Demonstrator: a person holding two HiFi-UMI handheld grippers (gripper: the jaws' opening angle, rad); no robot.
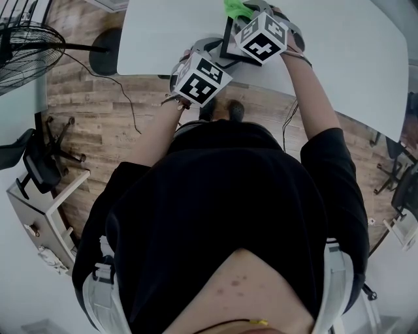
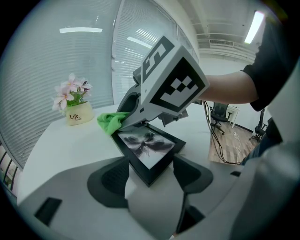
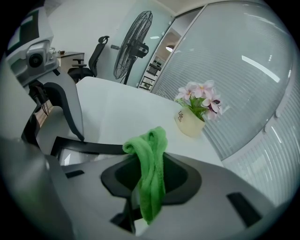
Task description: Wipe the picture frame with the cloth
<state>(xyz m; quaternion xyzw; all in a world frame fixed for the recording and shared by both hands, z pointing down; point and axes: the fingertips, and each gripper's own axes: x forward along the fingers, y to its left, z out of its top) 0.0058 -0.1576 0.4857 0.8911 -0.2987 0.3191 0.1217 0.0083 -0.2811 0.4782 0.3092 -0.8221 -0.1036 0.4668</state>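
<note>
A black picture frame (image 2: 149,146) with a grey winged print is tilted above the white table (image 2: 61,150). My left gripper (image 2: 150,177) is shut on the frame's near corner. My right gripper (image 3: 151,180) is shut on a bright green cloth (image 3: 152,164), which hangs folded between its pads. In the left gripper view the cloth (image 2: 111,122) rests against the frame's far left edge, under the right gripper's marker cube (image 2: 174,79). In the head view both cubes sit close together over the table's near edge, with the cloth (image 1: 238,8) beyond the frame (image 1: 228,47).
A cream pot of pink flowers (image 3: 193,121) stands on the table near the frosted glass wall. A standing fan (image 1: 26,47) and an office chair (image 1: 34,163) are on the wooden floor to the left. Cables trail along the floor (image 2: 224,149).
</note>
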